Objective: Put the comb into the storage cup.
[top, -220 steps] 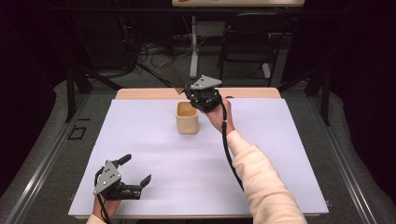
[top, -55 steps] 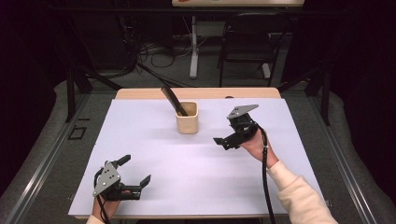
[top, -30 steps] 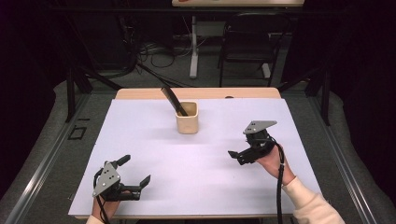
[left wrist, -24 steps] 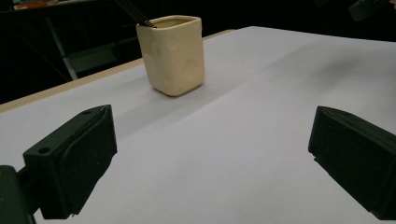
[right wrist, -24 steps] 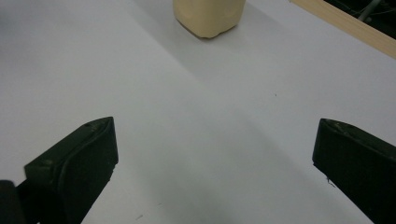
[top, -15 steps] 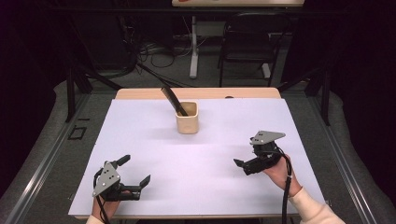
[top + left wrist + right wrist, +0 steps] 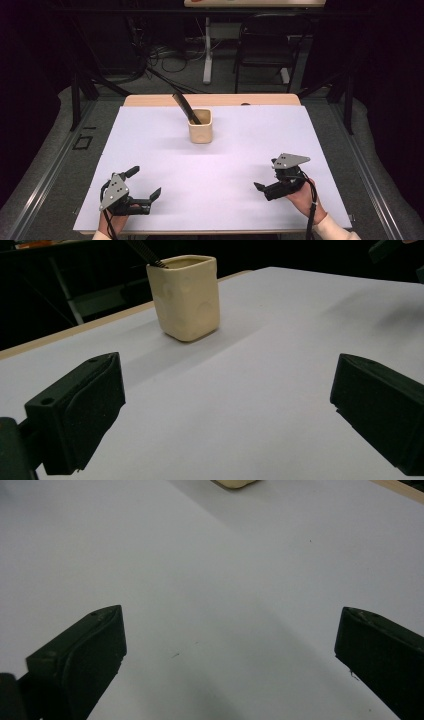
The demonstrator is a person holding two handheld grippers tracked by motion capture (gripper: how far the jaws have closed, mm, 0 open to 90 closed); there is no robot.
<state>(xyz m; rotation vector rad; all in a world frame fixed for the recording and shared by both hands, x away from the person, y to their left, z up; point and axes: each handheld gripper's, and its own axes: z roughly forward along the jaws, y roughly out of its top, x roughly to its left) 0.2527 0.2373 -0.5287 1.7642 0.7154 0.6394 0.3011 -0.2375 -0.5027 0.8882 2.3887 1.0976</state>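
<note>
A cream cup (image 7: 200, 126) stands at the back middle of the white table sheet (image 7: 235, 150). A black stick-like tool (image 7: 182, 106) leans out of the cup to the back left. My left gripper (image 7: 146, 182) rests open near the front left edge, with nothing between its jaws. In the left gripper view, the left gripper (image 7: 225, 405) faces the cup (image 7: 186, 295) from a distance, and the tool (image 7: 145, 250) pokes out of the cup's top. My right gripper (image 7: 266, 175) hovers open at the front right. In the right gripper view, the right gripper (image 7: 230, 650) holds nothing above bare sheet.
A wooden table edge (image 7: 260, 99) runs behind the sheet. Beyond it are a dark chair (image 7: 265, 45), a stand (image 7: 207, 50) and floor cables (image 7: 165, 55). Metal rails (image 7: 55, 165) flank the table.
The right gripper has left the tool in the cup and pulled back from there to the front right of the table. The left gripper has stayed put.
</note>
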